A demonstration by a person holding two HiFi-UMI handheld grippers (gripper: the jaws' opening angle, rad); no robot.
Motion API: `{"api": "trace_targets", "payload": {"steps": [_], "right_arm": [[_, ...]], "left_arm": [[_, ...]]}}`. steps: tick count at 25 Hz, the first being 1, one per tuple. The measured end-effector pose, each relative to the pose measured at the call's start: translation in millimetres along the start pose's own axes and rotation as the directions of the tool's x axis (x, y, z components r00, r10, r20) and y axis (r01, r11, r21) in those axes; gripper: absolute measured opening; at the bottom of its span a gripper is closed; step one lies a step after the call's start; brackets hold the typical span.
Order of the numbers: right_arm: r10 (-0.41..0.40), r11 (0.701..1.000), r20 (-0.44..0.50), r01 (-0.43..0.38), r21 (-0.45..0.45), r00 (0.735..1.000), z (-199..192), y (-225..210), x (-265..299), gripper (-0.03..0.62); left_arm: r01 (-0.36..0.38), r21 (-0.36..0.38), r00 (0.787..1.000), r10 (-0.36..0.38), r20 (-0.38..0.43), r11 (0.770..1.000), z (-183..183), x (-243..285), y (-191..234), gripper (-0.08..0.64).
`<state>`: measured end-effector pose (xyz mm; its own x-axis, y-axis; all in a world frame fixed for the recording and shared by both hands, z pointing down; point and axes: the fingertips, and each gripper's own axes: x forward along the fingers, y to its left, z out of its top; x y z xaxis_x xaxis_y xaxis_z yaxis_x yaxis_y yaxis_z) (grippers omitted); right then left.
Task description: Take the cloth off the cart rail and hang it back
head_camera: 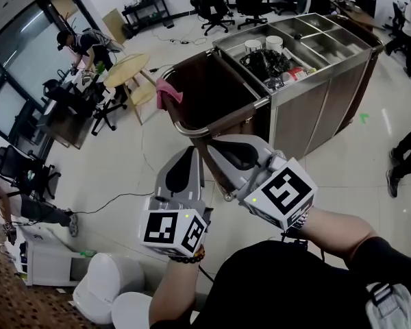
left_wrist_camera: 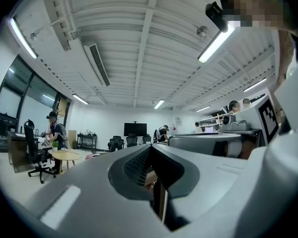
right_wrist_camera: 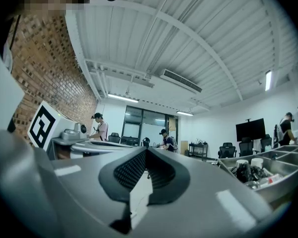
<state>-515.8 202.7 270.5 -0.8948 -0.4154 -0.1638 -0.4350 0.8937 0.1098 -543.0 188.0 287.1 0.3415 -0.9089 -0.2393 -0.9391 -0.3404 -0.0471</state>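
A pink cloth [head_camera: 168, 92] hangs over the far left corner of the cart's chrome rail [head_camera: 194, 130]. The steel cart [head_camera: 315, 94] stands ahead and to the right in the head view. Both grippers are held side by side below the rail, pointing up at it and apart from the cloth. My left gripper [head_camera: 193, 151] is shut and holds nothing, as the left gripper view [left_wrist_camera: 152, 148] also shows. My right gripper [head_camera: 211, 143] sits just under the rail's near bend, its jaws pressed together and empty in the right gripper view [right_wrist_camera: 146, 150].
The cart's top bins [head_camera: 298, 27] hold white cups [head_camera: 263, 44] and a dark bag [head_camera: 268, 63]. A round wooden table [head_camera: 127, 70] and stool stand left of the cart. Office chairs [head_camera: 212, 5] line the back. A white bin [head_camera: 107, 279] is at bottom left. People stand around the room.
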Motion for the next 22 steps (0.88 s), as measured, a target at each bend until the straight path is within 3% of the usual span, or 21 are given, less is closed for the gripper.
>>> {"api": "trace_targets", "payload": {"steps": [22], "right_arm": [[0.041, 0.996, -0.03, -0.039, 0.077, 0.999, -6, -23, -26, 0.0]], "left_arm": [[-0.053, 0.017, 0.999, 0.053, -0.01, 0.998, -12, 22, -26, 0.003]]}}
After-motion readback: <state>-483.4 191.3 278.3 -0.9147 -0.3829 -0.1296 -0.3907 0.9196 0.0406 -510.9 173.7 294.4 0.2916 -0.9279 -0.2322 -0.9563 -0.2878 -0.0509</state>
